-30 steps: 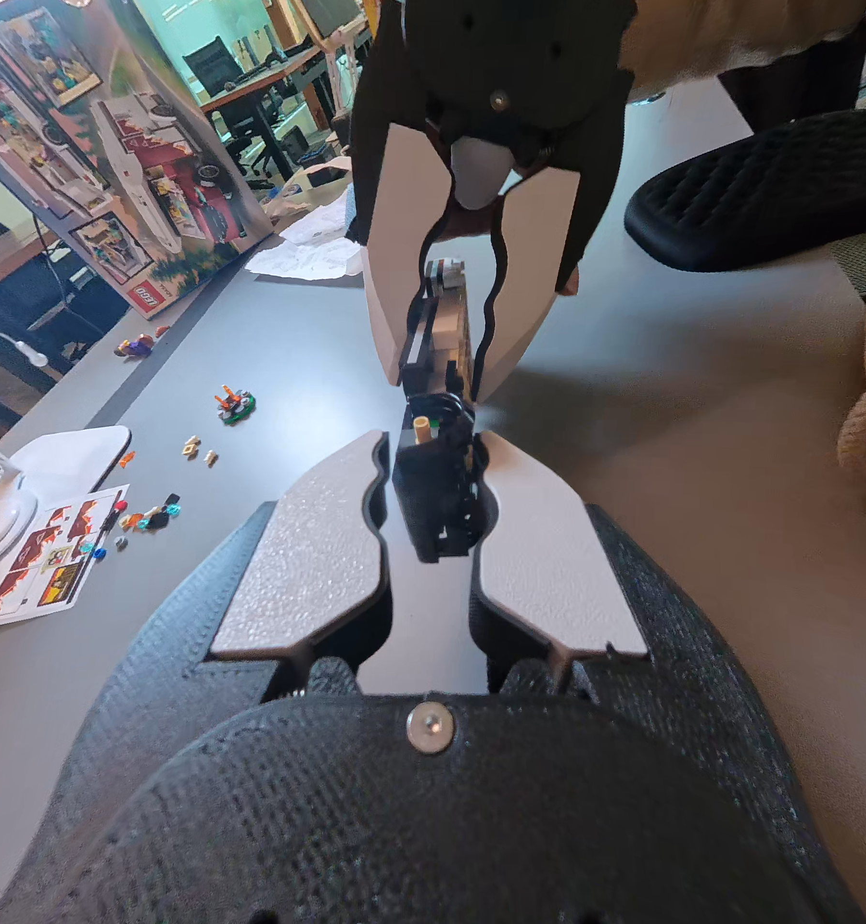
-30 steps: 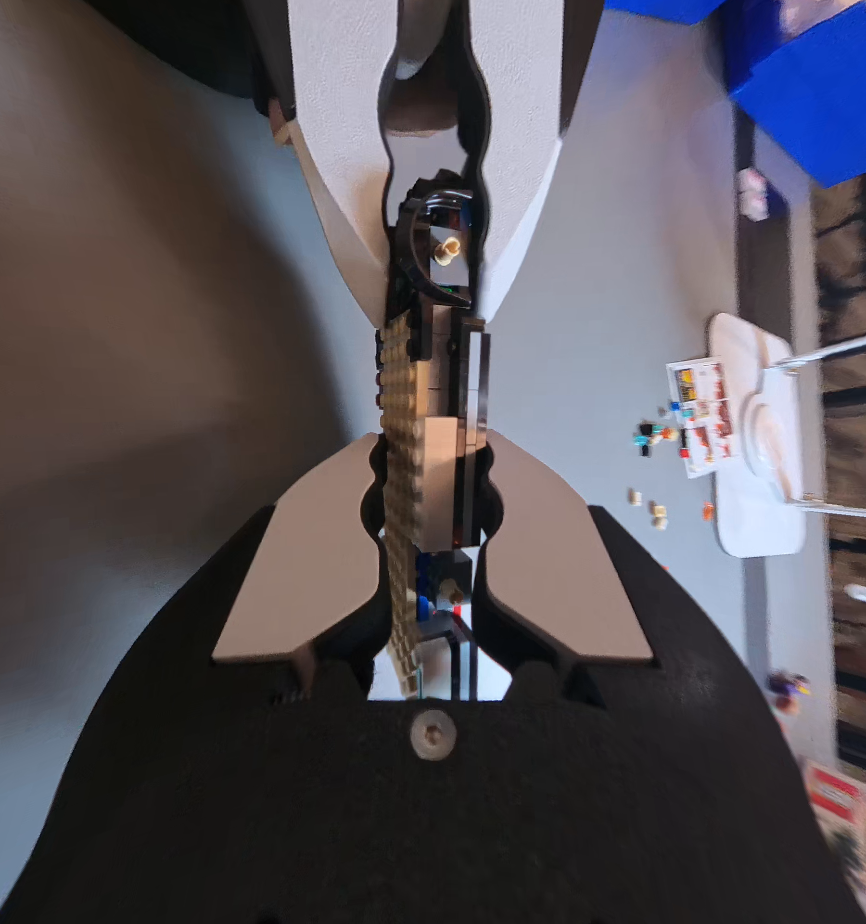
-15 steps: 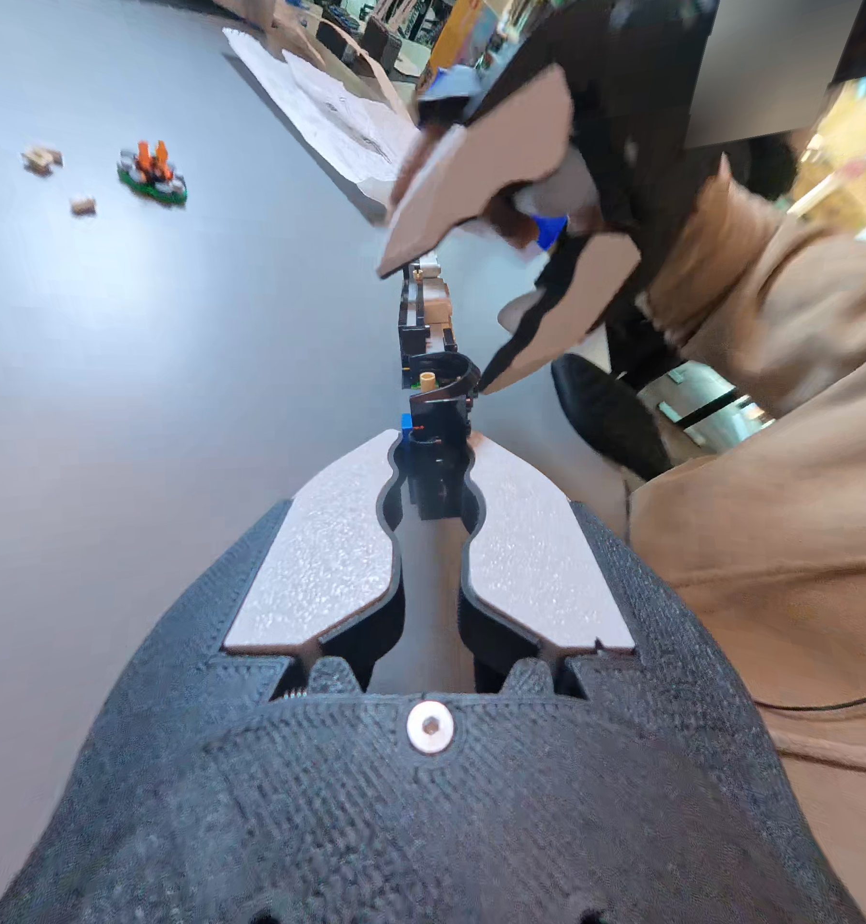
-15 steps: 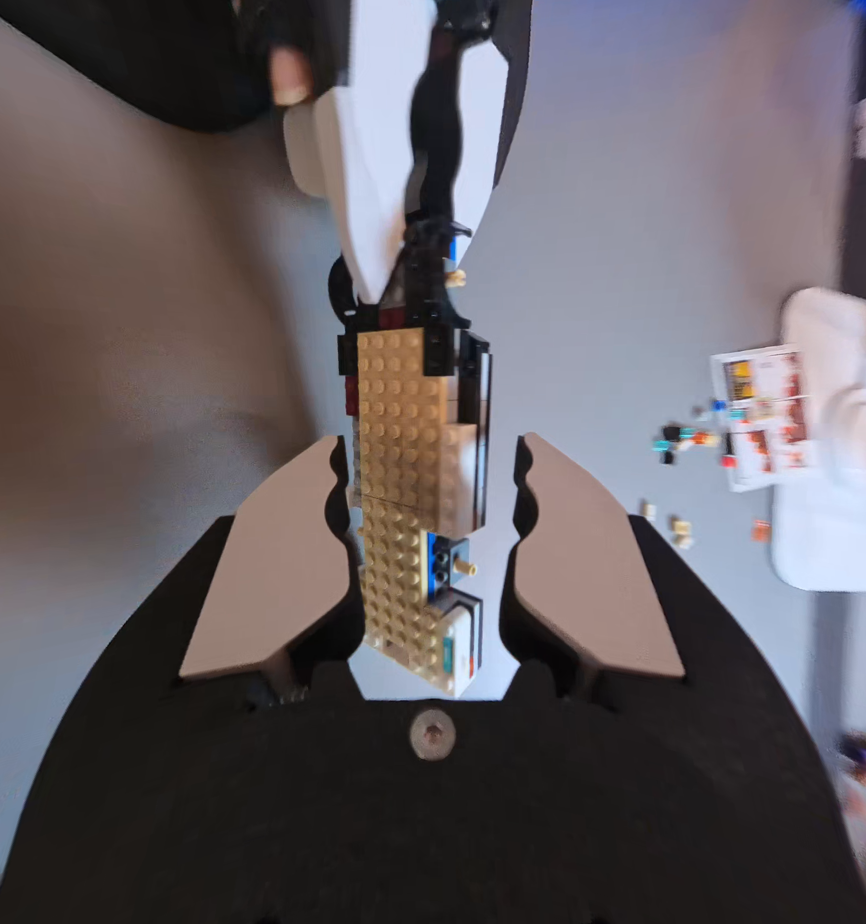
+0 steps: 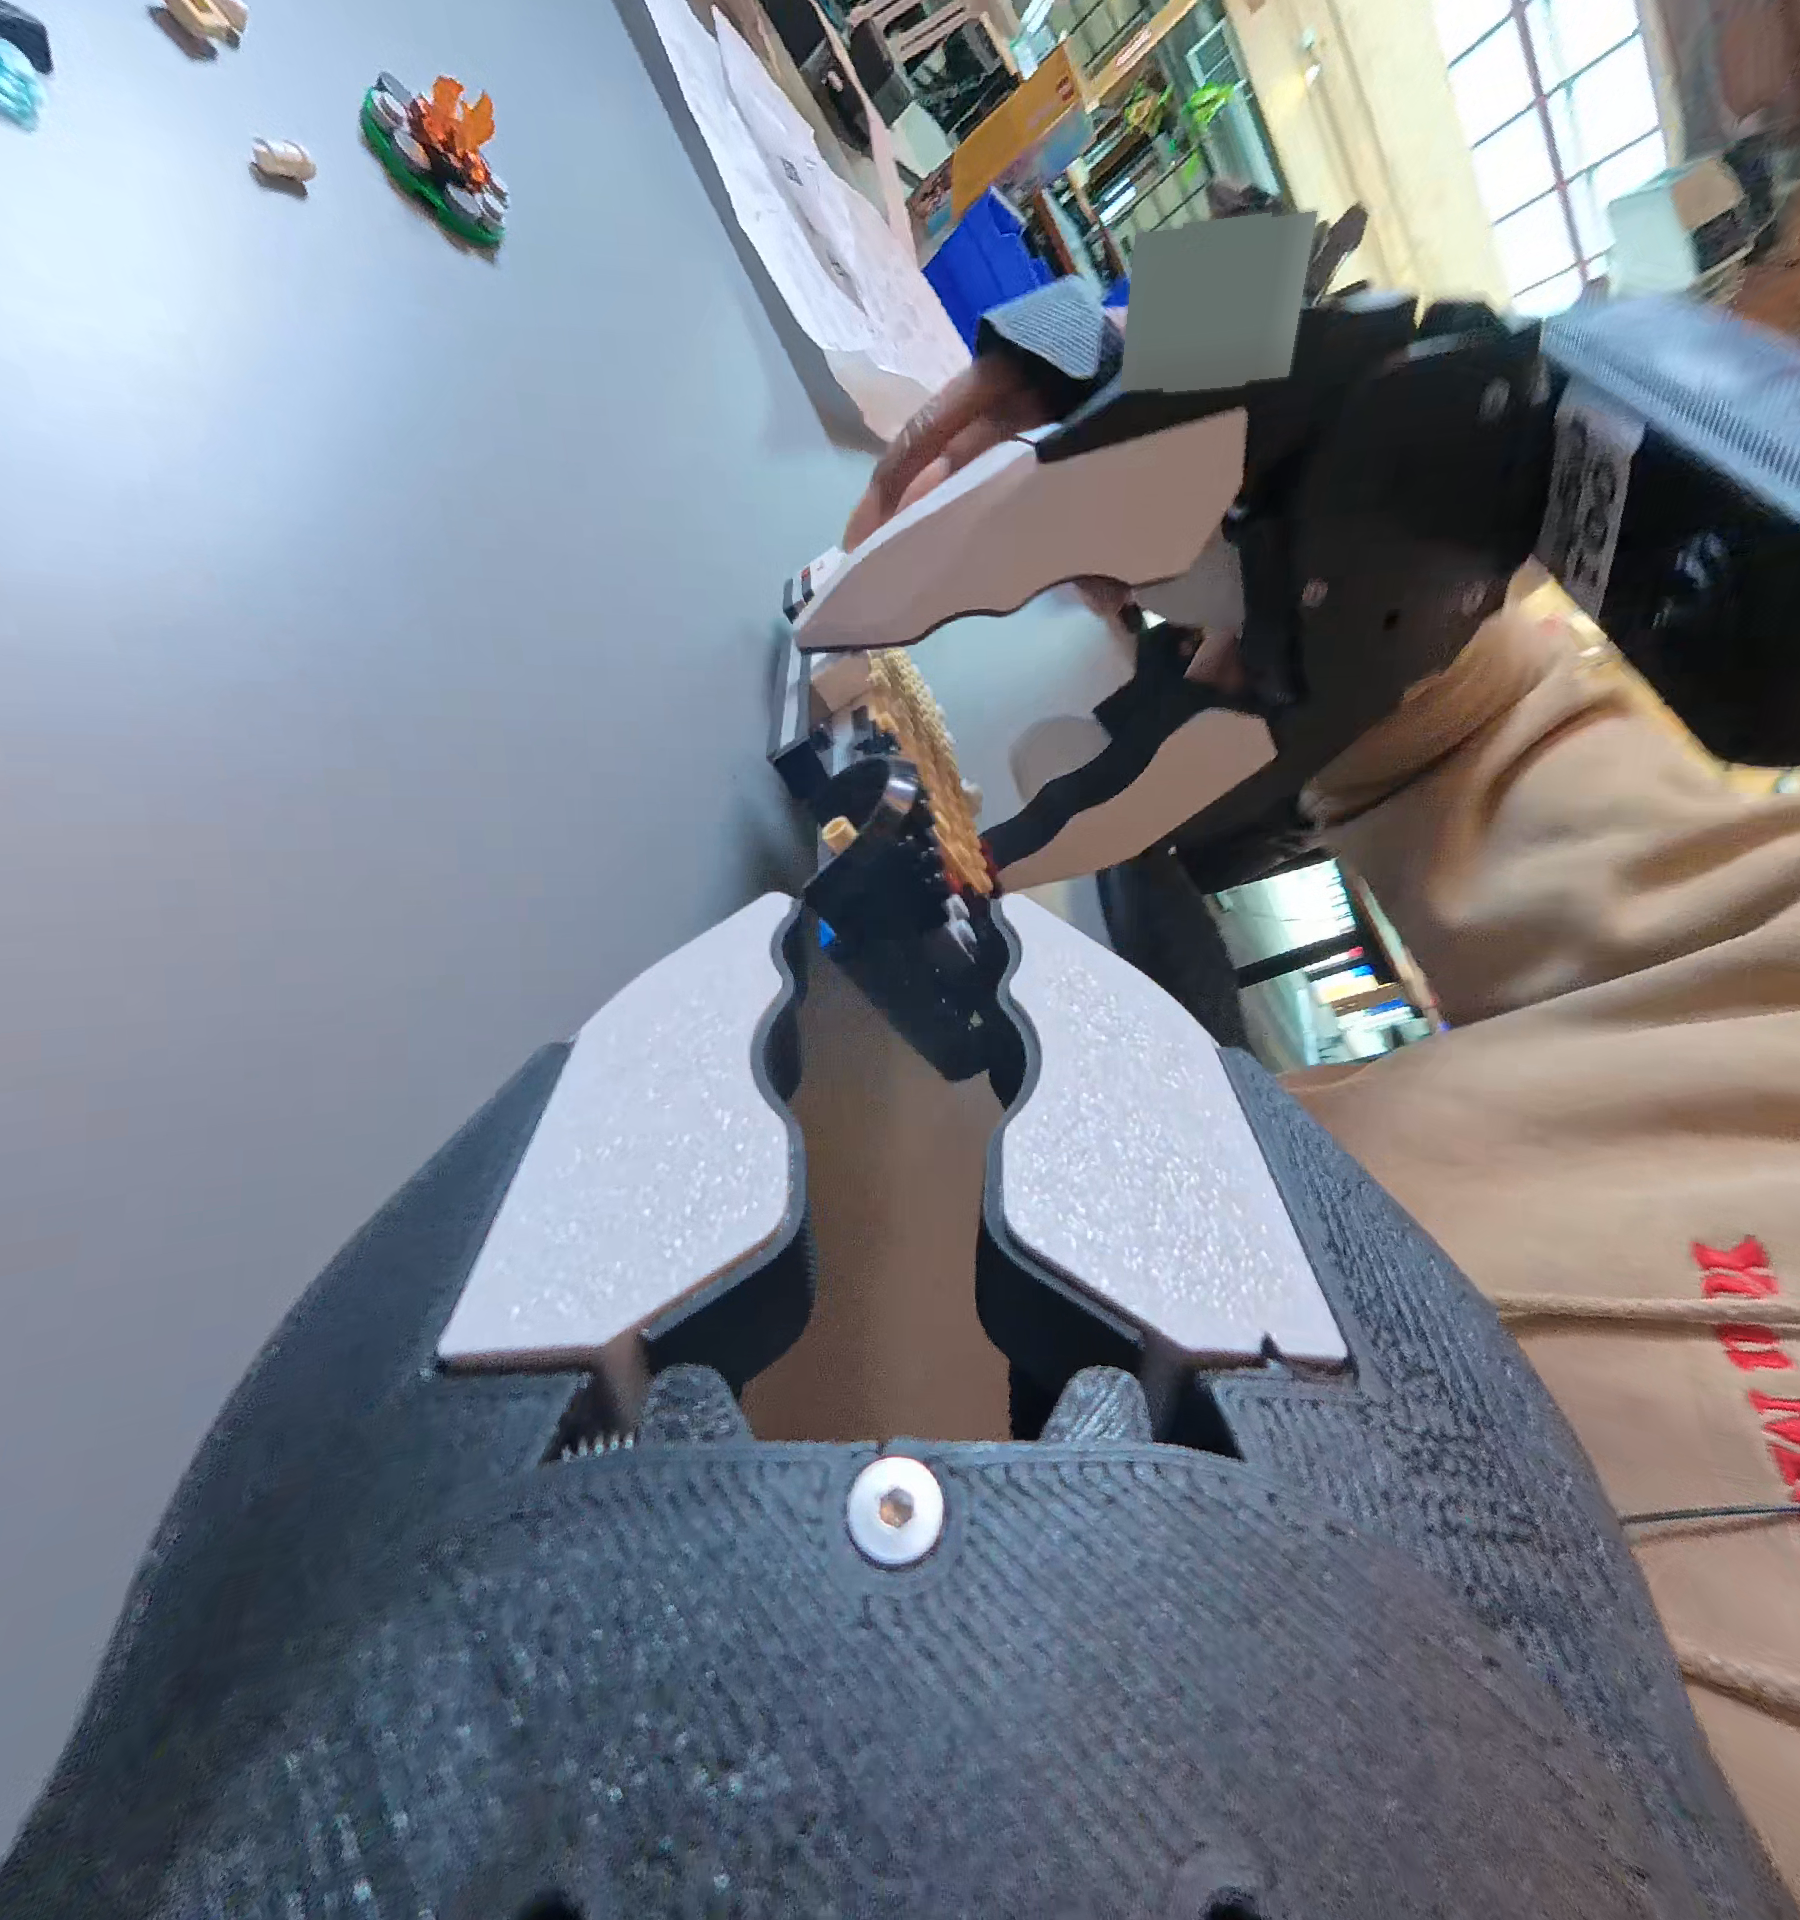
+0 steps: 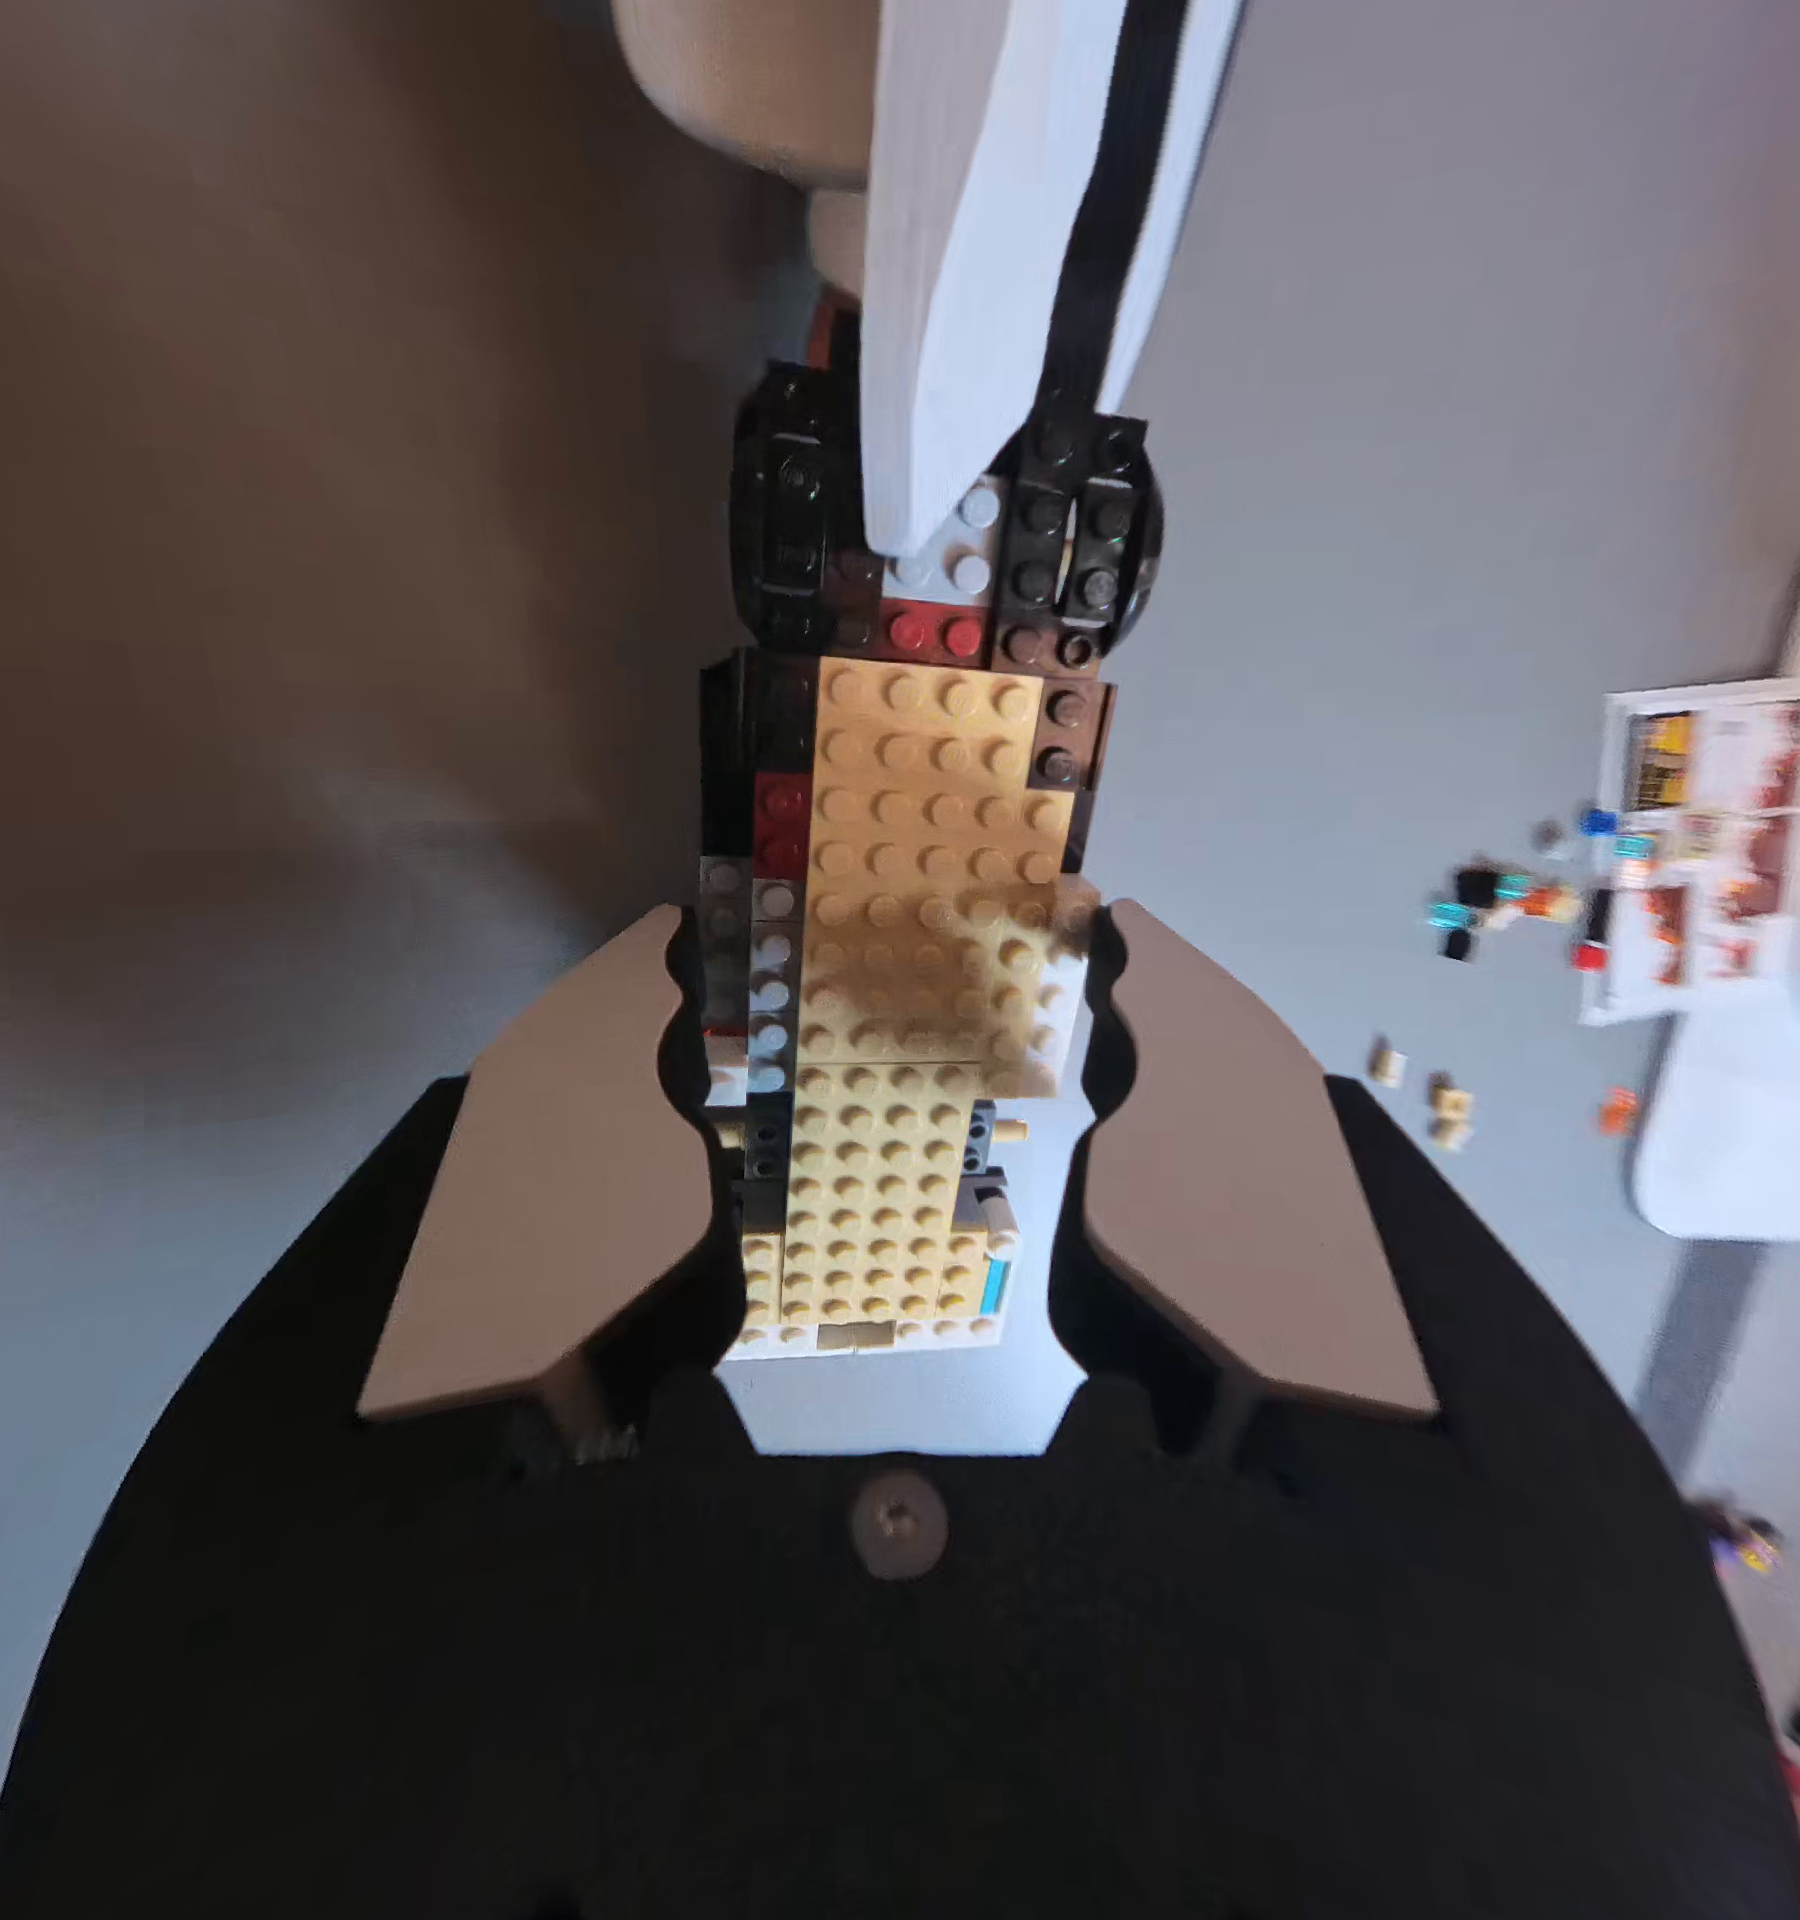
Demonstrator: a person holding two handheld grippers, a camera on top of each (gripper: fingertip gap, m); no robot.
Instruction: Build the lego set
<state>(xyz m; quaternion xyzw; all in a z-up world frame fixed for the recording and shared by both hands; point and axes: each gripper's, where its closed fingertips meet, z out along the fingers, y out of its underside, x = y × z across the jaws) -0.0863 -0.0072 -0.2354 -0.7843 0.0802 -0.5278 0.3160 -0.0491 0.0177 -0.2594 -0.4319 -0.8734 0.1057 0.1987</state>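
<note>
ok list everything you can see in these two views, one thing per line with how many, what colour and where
brick model: one, tan studded plates with black, red and grey parts, off the table between both grippers
table: one, grey
small round build: one, green base with orange pieces, on the table
loose small bricks: several, tan, orange, black and teal, scattered on the table
printed sheet: one, white with red pictures, at the table's far side
paper sheets: a few, white, at the table edge
left gripper: one, black with pale fingers, shut on the model's black end
right gripper: one, open, fingers either side of the model
</note>
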